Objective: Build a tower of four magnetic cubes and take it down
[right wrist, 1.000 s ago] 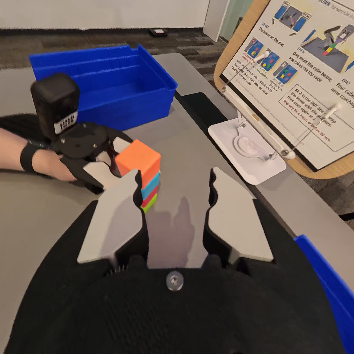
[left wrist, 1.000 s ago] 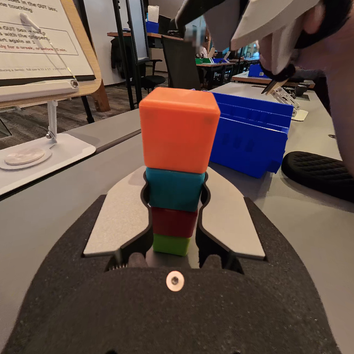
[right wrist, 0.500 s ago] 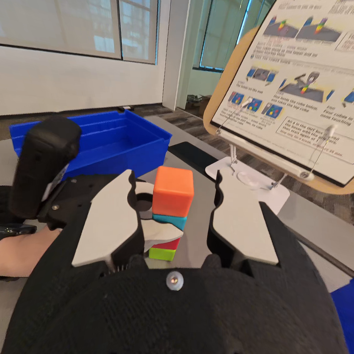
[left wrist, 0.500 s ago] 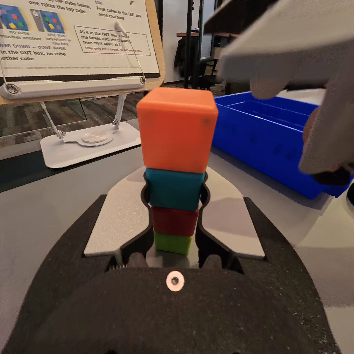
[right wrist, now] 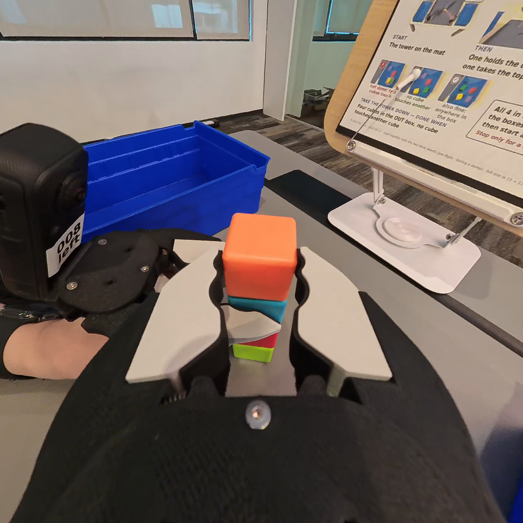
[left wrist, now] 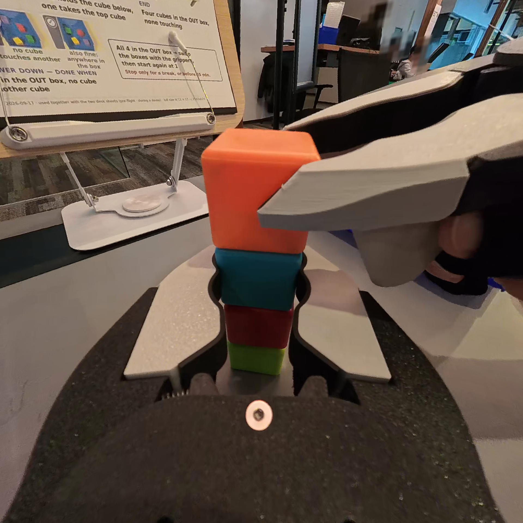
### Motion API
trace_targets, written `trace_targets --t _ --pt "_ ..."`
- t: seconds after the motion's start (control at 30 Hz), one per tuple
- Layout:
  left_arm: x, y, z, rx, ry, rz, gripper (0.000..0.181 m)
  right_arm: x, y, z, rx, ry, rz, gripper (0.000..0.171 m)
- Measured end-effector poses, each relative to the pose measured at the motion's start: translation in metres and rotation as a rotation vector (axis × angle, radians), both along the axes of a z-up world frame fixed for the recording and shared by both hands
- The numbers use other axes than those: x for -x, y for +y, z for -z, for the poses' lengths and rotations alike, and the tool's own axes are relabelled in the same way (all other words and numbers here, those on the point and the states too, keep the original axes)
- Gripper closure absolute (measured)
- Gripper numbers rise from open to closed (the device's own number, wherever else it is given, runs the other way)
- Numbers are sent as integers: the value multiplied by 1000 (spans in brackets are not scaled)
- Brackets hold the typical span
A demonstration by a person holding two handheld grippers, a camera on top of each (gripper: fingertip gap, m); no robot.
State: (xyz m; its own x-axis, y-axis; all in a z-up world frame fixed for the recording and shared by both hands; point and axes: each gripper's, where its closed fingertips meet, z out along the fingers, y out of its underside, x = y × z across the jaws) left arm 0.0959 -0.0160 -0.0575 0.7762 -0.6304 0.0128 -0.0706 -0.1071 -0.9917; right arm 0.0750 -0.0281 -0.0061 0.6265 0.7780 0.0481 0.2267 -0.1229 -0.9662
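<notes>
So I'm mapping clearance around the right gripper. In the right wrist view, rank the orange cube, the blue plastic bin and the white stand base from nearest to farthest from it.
1. Orange cube: between the right gripper fingers, atop the tower.
2. White stand base: ahead, to the right.
3. Blue plastic bin: ahead-left, behind the tower.

The last two are fairly close; the base looks nearer.

Both wrist views look closely at the cube tower [left wrist: 256, 254] [right wrist: 259, 285] from adjacent sides, slightly above.
</notes>
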Motion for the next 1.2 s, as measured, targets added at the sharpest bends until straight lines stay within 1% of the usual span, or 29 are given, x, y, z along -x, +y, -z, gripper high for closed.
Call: trace_targets --t 0.13,0.23,0.33,0.43,0.5,0.53,0.6,0.63,0.67,0.73,0.77,0.83,0.9,1.0,1.07,1.2 --pt "-1 1 0 2 7 9 131 -2 1 -1 1 -5 -8 122" --pt "-5 -1 0 -16 34 27 131 -4 0 -9 -6 11 -17 122" --pt "-9 -4 0 -38 68 32 132 -13 0 -29 -45 46 -10 122" --pt "-9 -4 0 -30 54 36 131 -27 0 -48 -47 53 -12 122" --pt "-7 -2 0 -14 35 40 131 -52 8 -66 -92 20 29 122" --pt "-7 -2 0 -9 29 45 131 -74 15 -78 -117 -8 77 122" --pt "-5 -2 1 2 19 49 131 -133 34 -90 -89 -54 196 122" --pt "-5 -2 1 8 11 54 131 -169 46 -86 -46 -66 274 122" --pt "-6 -3 1 16 2 69 131 -206 59 -75 8 -81 364 122" --pt "-8 -4 1 17 -1 78 132 -272 82 -33 161 -136 506 122" --pt "-9 -4 1 17 3 82 132 -297 92 -9 226 -147 552 122" --pt "-12 -5 1 19 6 99 132 -329 108 29 296 -145 621 122" --pt "-15 -6 2 18 5 115 132 -347 120 52 288 -167 679 122" --pt "-17 -8 2 22 6 136 132 -362 131 67 253 -240 750 122" --pt "-18 -9 2 22 8 139 132 -372 134 81 268 -285 797 122" --pt "-19 -10 2 24 9 148 132 -374 133 103 337 -308 797 122"
